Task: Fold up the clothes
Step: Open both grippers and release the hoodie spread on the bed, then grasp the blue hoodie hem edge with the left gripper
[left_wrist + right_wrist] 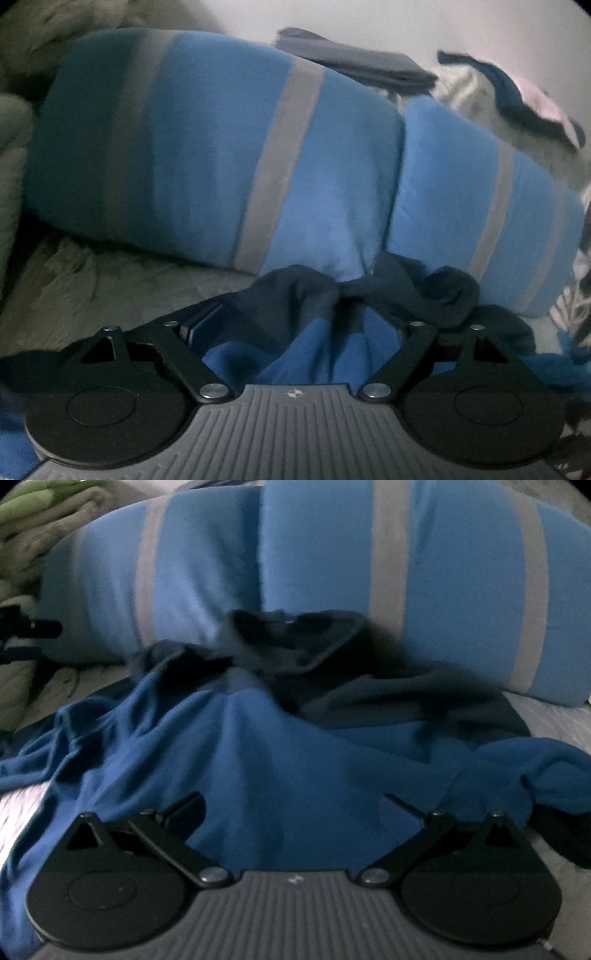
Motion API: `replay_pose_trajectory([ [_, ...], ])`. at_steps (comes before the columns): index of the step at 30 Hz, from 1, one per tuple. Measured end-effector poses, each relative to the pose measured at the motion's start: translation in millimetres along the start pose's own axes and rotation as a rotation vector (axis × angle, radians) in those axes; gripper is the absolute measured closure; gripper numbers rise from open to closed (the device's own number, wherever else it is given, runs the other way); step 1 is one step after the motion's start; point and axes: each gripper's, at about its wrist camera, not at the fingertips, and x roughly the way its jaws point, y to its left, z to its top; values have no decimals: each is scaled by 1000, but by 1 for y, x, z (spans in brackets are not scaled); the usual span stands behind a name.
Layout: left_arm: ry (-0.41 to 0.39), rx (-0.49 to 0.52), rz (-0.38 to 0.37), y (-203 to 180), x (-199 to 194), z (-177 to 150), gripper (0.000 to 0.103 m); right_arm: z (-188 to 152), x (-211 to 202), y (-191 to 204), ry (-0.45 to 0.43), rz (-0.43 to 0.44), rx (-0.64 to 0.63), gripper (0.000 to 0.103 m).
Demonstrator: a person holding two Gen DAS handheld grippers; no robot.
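Blue shirt with navy collar (258, 746): lying crumpled on the bed (554, 720), its collar end bunching against two blue pillows with grey stripes (221, 147) that are lying side by side along the head of the bed. Left gripper (295, 325): fingers standing spread, the shirt's dark collar folds sitting between them, no pad pressing shown. Right gripper (291, 805): fingers standing wide apart over the shirt's blue body, pinching nothing. Folded dark garment (354, 59): resting behind the pillows. Pale bedding (33, 535): heaping at the left.
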Motion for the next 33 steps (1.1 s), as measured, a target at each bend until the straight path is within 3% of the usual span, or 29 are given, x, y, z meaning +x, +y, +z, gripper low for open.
replay_pose_trajectory([
  [8,-79,-187,-18,98,-73,-52,19,-29,-2,39,-96,113,-98,0],
  [15,-138,-349,60,184,-122,-114,20,-39,14,70,-58,124,-179,0],
  [18,-164,-492,78,229,-137,-144,20,-41,17,81,-50,131,-217,0],
  [25,-251,-756,80,299,-144,-188,21,-41,18,99,-50,146,-250,0],
  [30,-263,-981,48,336,-127,-200,23,-40,18,104,-45,151,-227,0],
  [33,-262,-1033,70,345,-121,-196,31,-38,19,106,-42,156,-210,0],
])
